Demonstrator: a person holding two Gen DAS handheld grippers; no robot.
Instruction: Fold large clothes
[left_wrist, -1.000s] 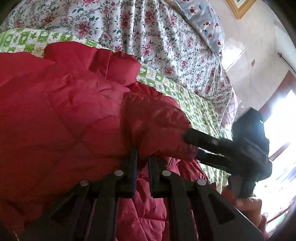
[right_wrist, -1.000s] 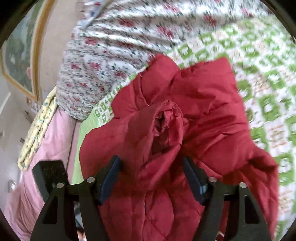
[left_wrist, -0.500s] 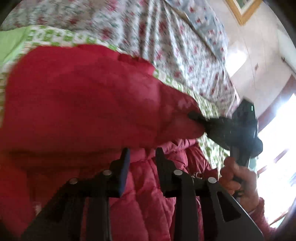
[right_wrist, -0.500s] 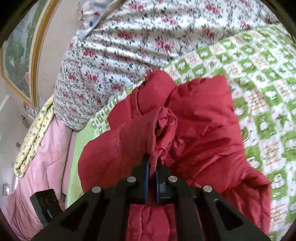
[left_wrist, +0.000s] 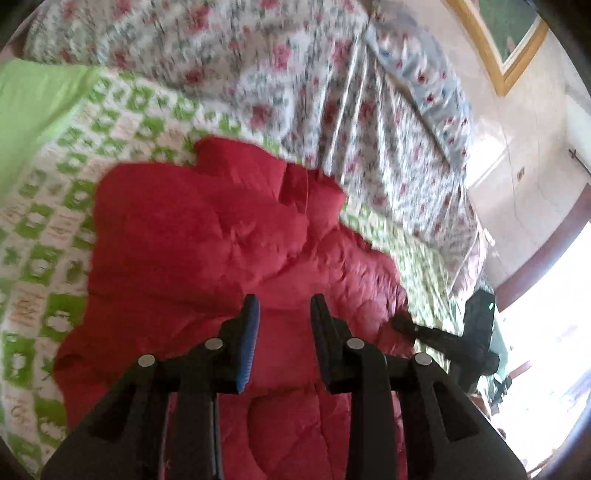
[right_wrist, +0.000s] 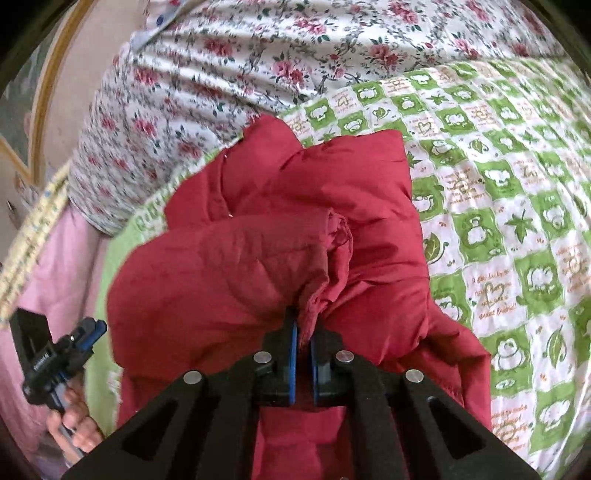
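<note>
Green-checked bedspread (right_wrist: 517, 206), right gripper (right_wrist: 303, 332) angled down — clamped on red jacket (right_wrist: 240, 273) cuff, left gripper (left_wrist: 282, 314) parted, empty — hovering.

Under my work lies a green-and-white checked quilt (right_wrist: 517, 229), with a rose-print sheet (right_wrist: 229, 59) bunched behind and a gold-framed picture (left_wrist: 506, 48) on the wall.

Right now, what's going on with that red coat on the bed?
A person is folding a red padded jacket on a green-checked quilt. The right gripper is shut on a bunched fold of the jacket near its sleeve end. The left gripper has just let go: its jaws have opened partway and stand over the fabric with nothing pinched between them. A floral bedspread lies beyond the jacket.
</note>
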